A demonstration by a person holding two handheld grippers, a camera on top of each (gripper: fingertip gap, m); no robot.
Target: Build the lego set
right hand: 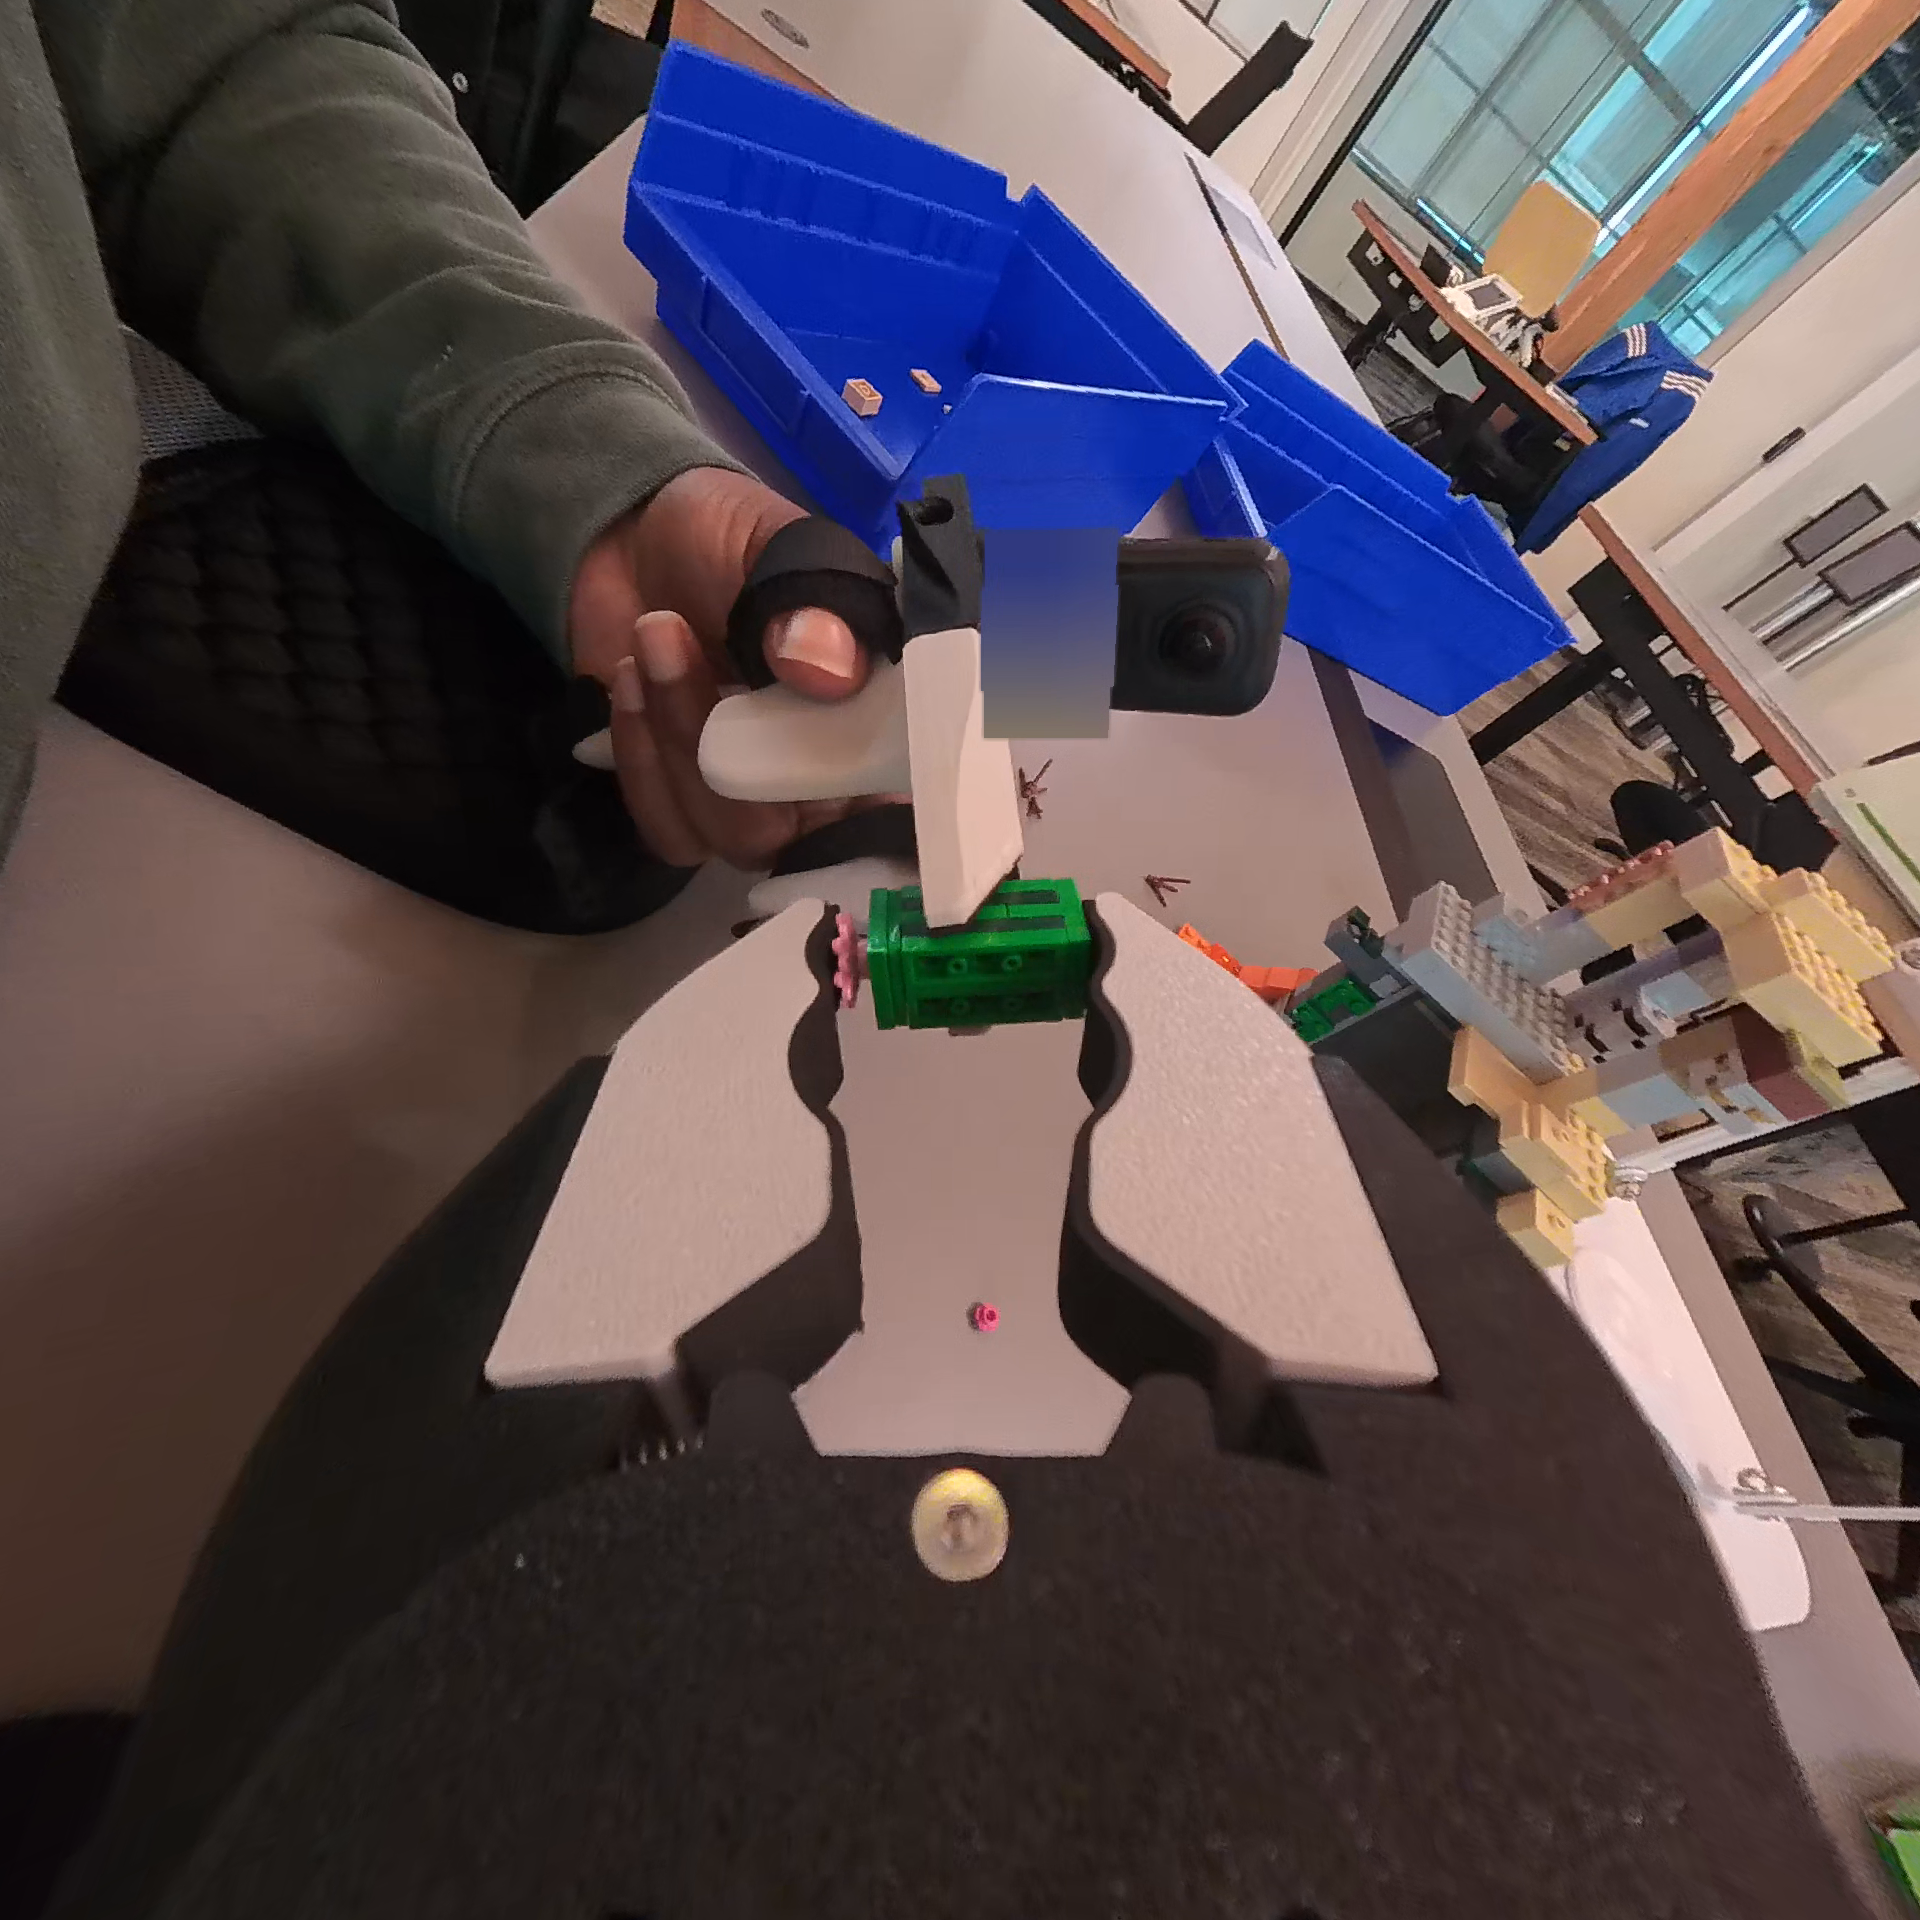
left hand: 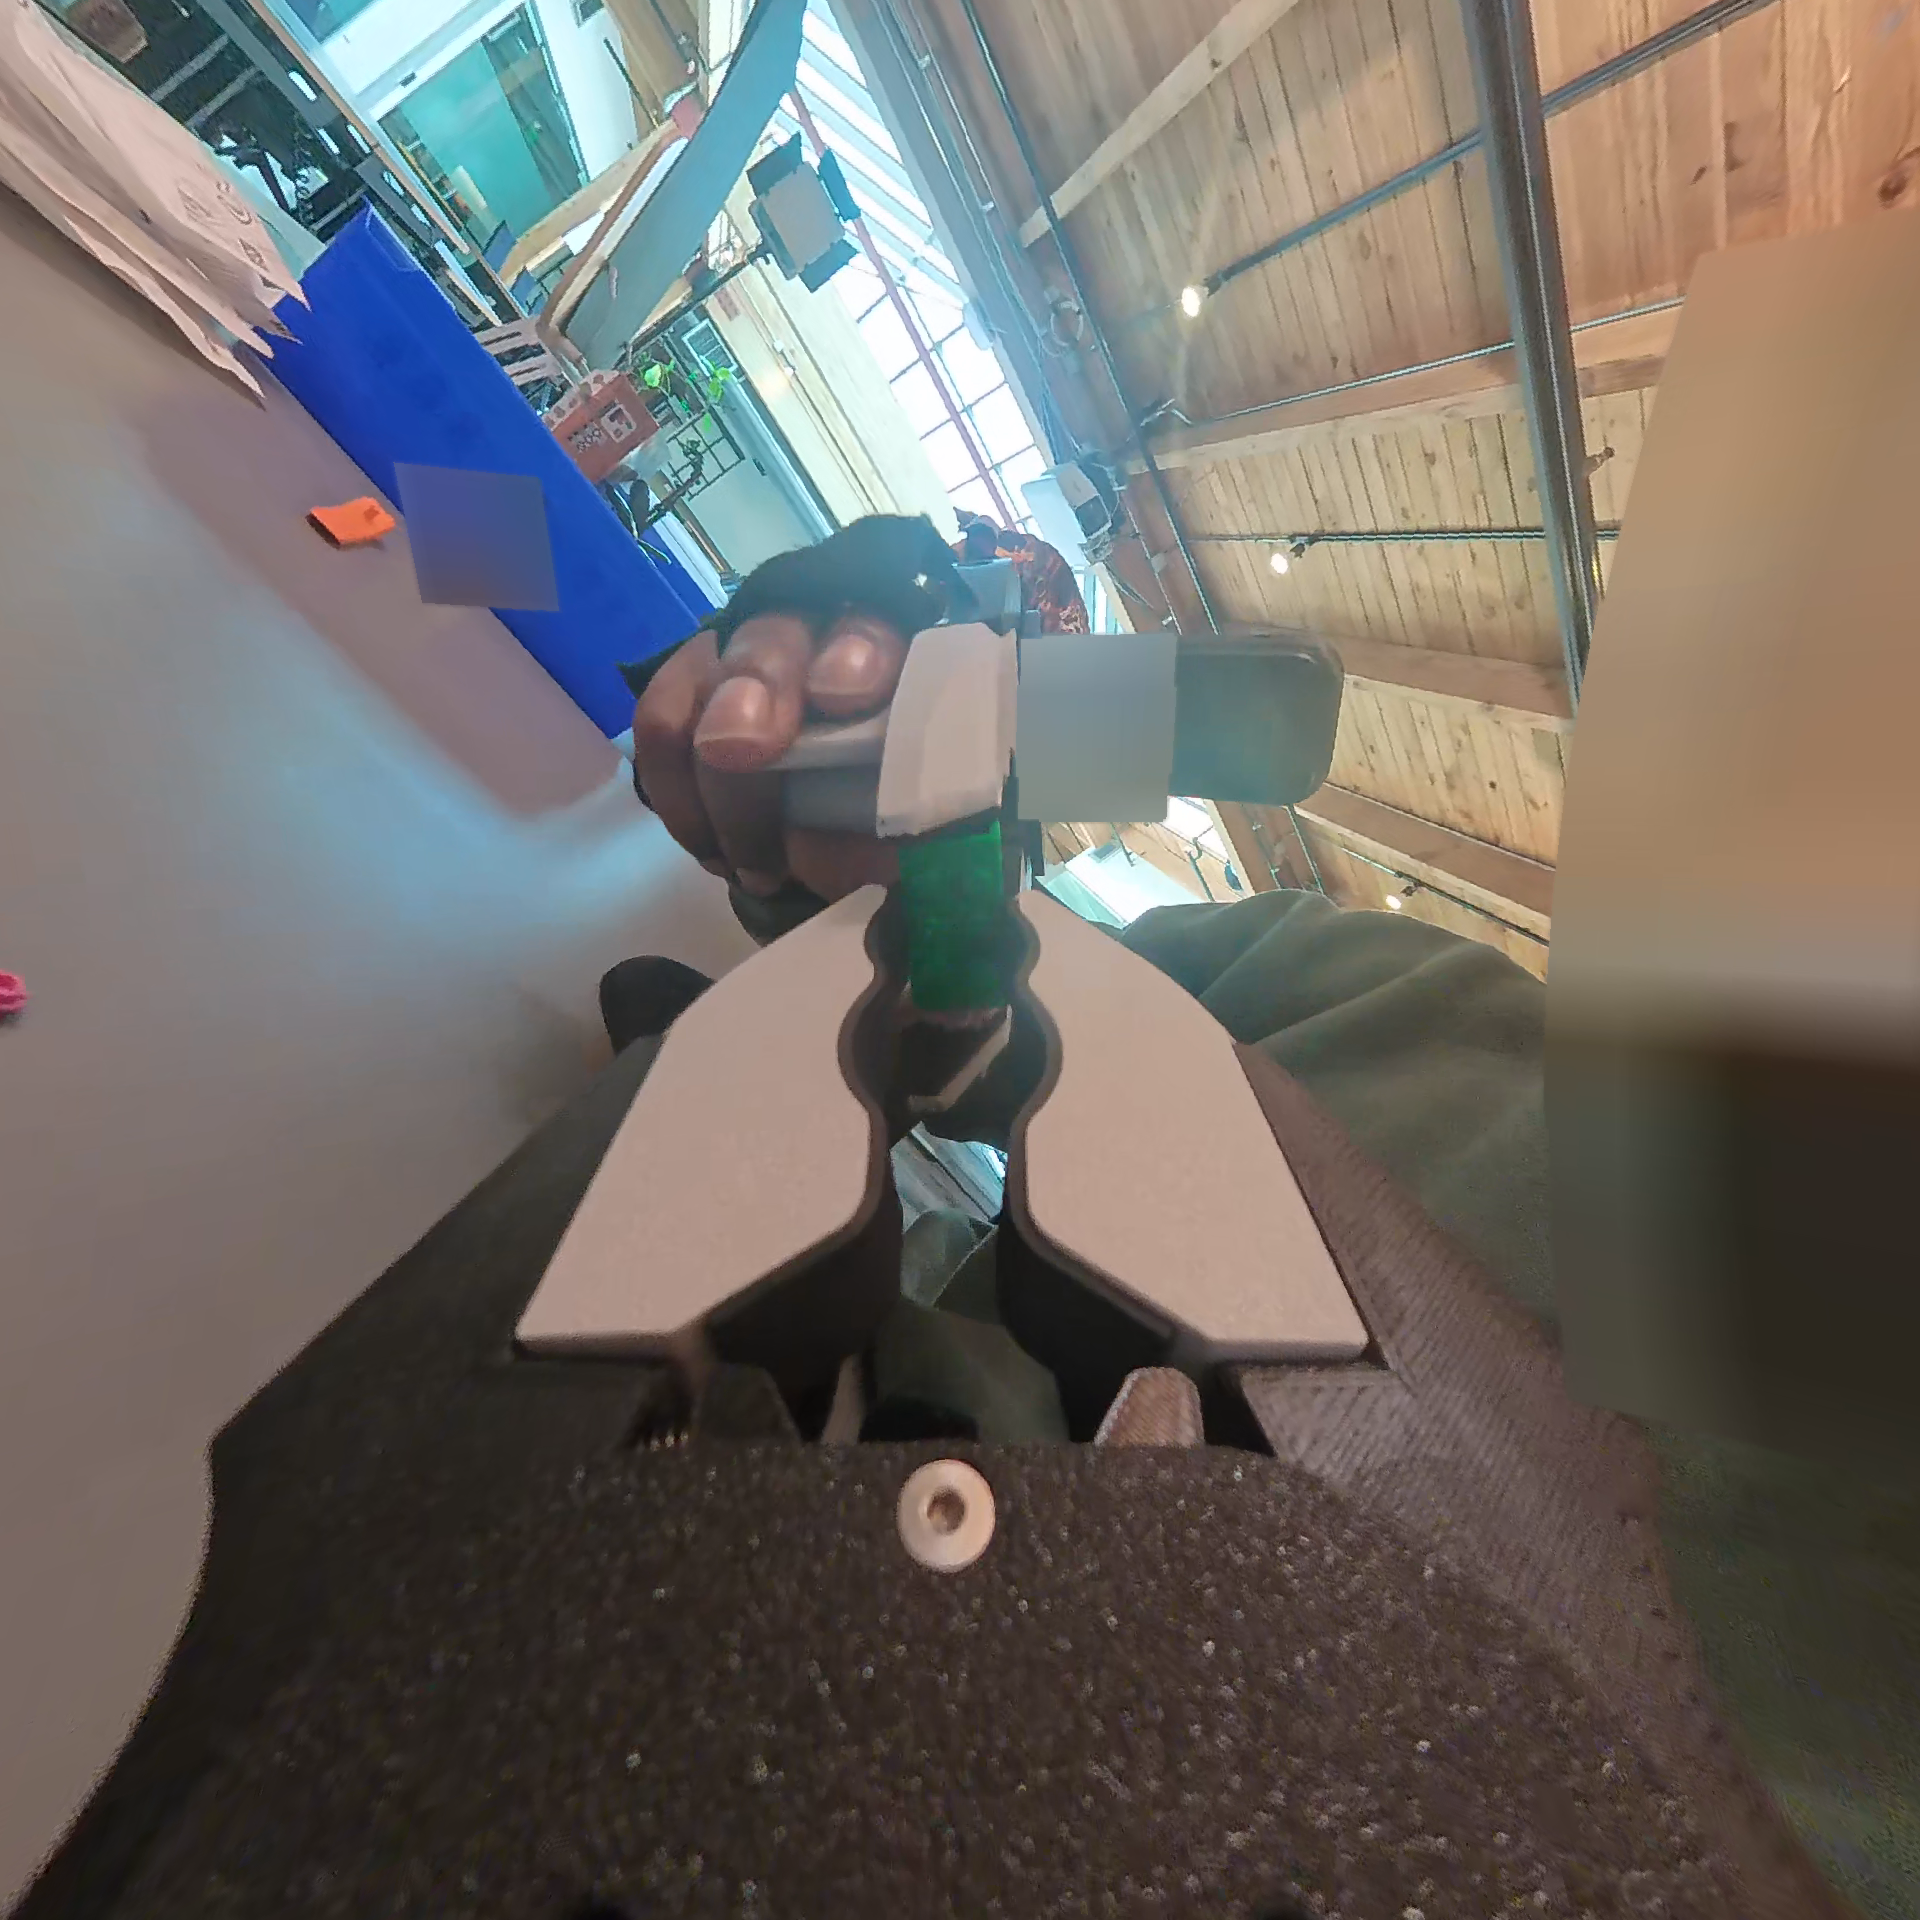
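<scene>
A green Lego block [right hand: 977, 977] with a pink flower piece [right hand: 844, 961] on its left end is held above the grey table [right hand: 260, 1039]. My right gripper [right hand: 966, 935] is shut on it end to end. My left gripper [left hand: 951, 904] is shut on the same green block [left hand: 951, 956] across its sides. In the right wrist view the left gripper's white finger [right hand: 956, 790] comes down onto the block from above, held by a hand. In the left wrist view the right gripper's white finger [left hand: 940, 748] and the hand holding it show just beyond the block.
Blue bins [right hand: 935, 270] stand behind, one with two tan pieces [right hand: 862, 395]. A partly built Lego model [right hand: 1662, 997] stands at the right, with orange pieces [right hand: 1257, 971] beside it. A tiny pink piece [right hand: 984, 1317] lies on the table. An orange piece [left hand: 353, 520] and papers [left hand: 135, 187] lie farther off. Both grippers' tips are close together, under 4 cm apart.
</scene>
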